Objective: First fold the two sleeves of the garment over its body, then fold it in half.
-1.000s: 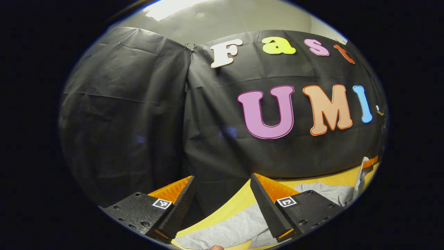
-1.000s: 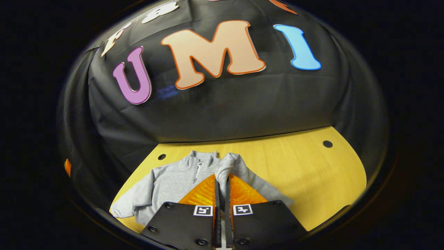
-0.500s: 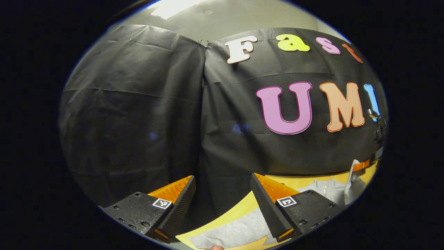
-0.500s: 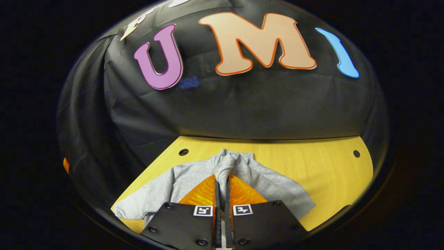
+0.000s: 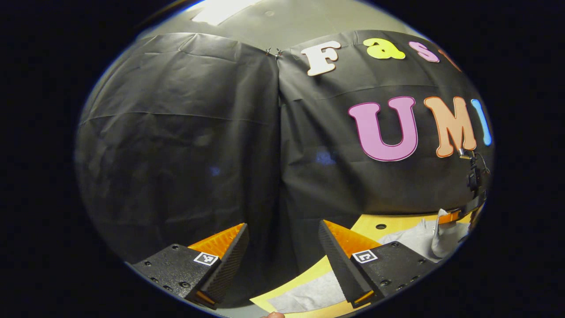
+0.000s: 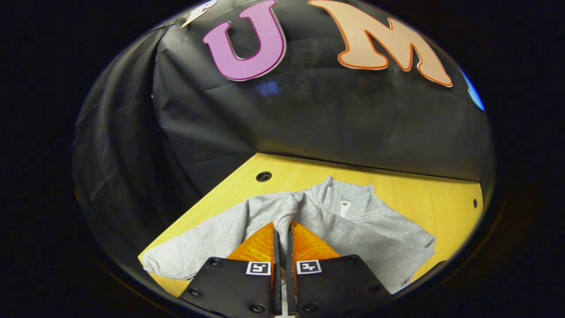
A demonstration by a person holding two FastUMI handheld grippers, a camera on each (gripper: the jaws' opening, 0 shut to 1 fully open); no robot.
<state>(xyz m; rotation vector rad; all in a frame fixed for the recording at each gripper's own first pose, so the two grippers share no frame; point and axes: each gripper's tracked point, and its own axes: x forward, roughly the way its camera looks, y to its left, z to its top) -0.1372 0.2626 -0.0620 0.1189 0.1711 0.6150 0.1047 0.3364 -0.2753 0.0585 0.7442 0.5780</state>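
Observation:
A grey zip-front garment (image 6: 371, 234) lies flat on the yellow wooden table (image 6: 423, 198). My right gripper (image 6: 282, 229) is shut on one sleeve's end (image 6: 289, 207), which bunches up between the fingers above the garment's chest. The other sleeve (image 6: 185, 256) lies spread out toward the table's left corner. In the left gripper view my left gripper (image 5: 282, 227) is open and holds nothing, raised near the table's left edge. Below it shows a strip of the grey garment (image 5: 304, 296). At the far right of that view the right gripper (image 5: 452, 216) holds up grey cloth.
The booth's black cloth wall (image 6: 331, 119) closes the table's back and left sides. Round holes (image 6: 263, 176) sit in the tabletop near the back edge. A fingertip of a hand (image 5: 273, 315) peeks in at the bottom of the left gripper view.
My right gripper has carried the pinched sleeve across, over the garment's body, which now lies more to the right in its view. The left gripper stayed open and swung left, away from the garment.

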